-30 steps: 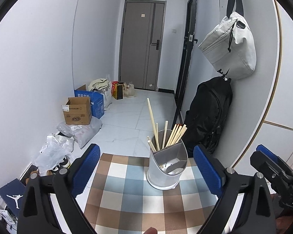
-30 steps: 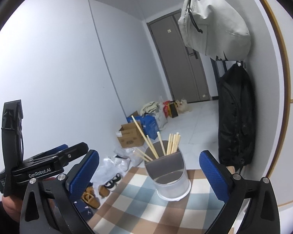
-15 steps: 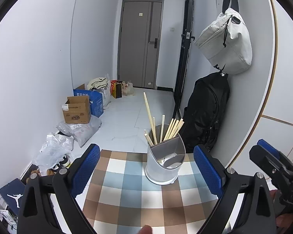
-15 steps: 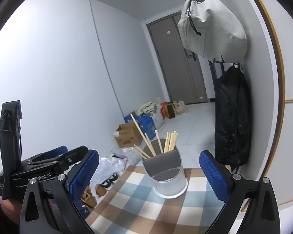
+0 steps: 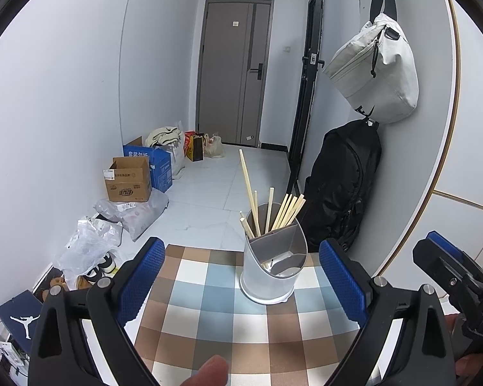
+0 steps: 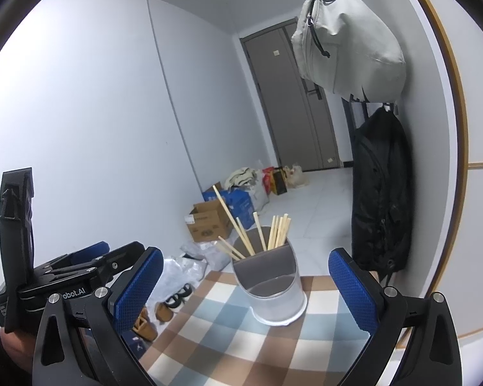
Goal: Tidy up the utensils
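Hand-held gripper [image 5: 241,276] agape before holder [image 5: 273,270] of chopsticks [image 5: 273,209]

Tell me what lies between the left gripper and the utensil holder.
Only bare checkered tablecloth lies between the open left gripper and the utensil holder, as the left wrist view shows.

I see a table covered by a checked cloth in brown, blue and white squares [image 5: 209,315], its far edge meeting open white tiled floor. One thing stands directly on it: a pale grey cylindrical plastic utensil holder [image 5: 269,276] with a slanted rim and inner dividers, upright near the far edge, right of centre. Light wooden chopsticks [image 5: 283,209] lean out of its far compartment.
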Action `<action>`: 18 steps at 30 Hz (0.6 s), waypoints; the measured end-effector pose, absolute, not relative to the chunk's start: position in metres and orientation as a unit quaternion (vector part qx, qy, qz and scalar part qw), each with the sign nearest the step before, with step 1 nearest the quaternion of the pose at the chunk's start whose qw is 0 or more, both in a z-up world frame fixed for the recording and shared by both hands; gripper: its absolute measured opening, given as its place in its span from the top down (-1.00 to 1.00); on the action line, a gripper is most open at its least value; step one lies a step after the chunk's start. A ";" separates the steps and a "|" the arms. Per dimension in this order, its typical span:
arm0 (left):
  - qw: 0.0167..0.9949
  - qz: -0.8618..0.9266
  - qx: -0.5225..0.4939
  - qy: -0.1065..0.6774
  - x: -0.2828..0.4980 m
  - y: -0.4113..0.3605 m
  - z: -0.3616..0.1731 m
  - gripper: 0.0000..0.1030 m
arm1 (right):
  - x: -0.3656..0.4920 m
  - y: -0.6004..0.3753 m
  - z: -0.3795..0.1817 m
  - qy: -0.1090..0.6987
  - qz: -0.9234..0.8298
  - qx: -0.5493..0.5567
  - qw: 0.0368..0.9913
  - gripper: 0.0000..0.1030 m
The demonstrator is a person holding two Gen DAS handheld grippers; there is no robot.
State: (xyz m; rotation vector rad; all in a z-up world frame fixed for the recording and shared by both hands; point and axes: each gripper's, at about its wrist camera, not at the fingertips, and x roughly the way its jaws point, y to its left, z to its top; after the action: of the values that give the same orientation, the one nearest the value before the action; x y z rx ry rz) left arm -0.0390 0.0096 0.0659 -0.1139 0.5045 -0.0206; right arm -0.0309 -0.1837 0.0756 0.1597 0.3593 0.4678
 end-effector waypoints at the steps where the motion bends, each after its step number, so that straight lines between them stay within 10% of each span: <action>1: 0.967 -0.009 -0.057 0.250 -0.039 0.010 0.065 -0.82 | -0.031 -0.184 0.076 0.177 0.230 0.079 0.954 -1.00; 18: 0.965 -0.009 -0.058 0.255 -0.034 0.011 0.061 -0.82 | -0.031 -0.183 0.076 0.177 0.230 0.079 0.954 -1.00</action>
State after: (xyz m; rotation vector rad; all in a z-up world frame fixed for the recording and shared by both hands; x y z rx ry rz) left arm -0.0336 0.0114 0.0610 -0.1182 0.5158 -0.0177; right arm -0.0308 -0.1833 0.0758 0.1608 0.3600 0.4667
